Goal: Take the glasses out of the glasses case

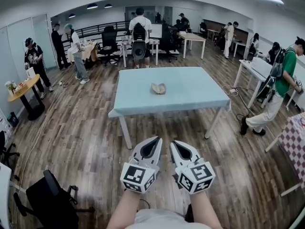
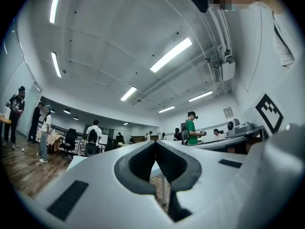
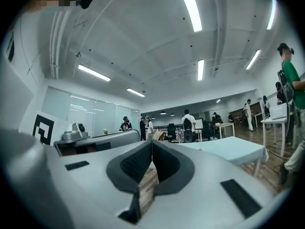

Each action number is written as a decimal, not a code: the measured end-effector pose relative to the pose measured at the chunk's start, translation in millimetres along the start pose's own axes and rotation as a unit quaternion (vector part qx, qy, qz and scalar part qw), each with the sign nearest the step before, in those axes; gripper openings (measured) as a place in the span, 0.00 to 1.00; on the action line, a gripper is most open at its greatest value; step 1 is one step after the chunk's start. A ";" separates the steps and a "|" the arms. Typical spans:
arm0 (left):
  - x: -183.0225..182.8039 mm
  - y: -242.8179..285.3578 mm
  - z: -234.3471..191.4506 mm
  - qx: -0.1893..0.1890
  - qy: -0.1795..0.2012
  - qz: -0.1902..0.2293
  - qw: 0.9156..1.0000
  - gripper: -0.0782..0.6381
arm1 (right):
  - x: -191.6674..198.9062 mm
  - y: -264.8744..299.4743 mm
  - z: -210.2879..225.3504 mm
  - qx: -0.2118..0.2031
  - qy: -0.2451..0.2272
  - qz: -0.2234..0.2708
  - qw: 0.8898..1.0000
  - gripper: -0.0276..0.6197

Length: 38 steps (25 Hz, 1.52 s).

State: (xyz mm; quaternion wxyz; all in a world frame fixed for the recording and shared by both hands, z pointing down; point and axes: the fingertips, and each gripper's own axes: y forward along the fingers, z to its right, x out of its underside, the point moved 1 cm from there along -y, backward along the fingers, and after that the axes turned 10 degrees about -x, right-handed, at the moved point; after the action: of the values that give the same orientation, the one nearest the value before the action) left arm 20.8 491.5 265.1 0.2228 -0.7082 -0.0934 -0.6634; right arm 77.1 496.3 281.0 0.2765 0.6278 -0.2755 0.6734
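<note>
Glasses case point(image 1: 158, 88) on table point(image 1: 195, 94); left gripper point(image 1: 156, 140), right gripper point(image 1: 175, 144) jaws together.

No legible text or signs.

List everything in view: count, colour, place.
table: one, light blue, mid-room
case: one, tan, on the table's middle
round table: one, wooden, far left
chair: one, black, bottom left
checked cloth: one, reddish and white, right edge
people: many, mixed clothes, far end and both sides
left gripper: one, white and grey, low centre, shut, empty
right gripper: one, white and grey, beside the left, shut, empty
</note>
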 end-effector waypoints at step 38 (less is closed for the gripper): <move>71.3 128.6 -87.5 -0.014 -0.019 -0.027 0.999 0.12 | 35.1 123.8 104.7 -0.044 -0.004 -0.004 0.999 0.05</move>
State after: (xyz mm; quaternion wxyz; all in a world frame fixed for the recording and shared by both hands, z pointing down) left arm 4.5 327.9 312.2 0.1927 -0.7207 -0.1075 -0.6572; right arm 58.7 335.9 319.4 0.3050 0.6186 -0.3035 0.6574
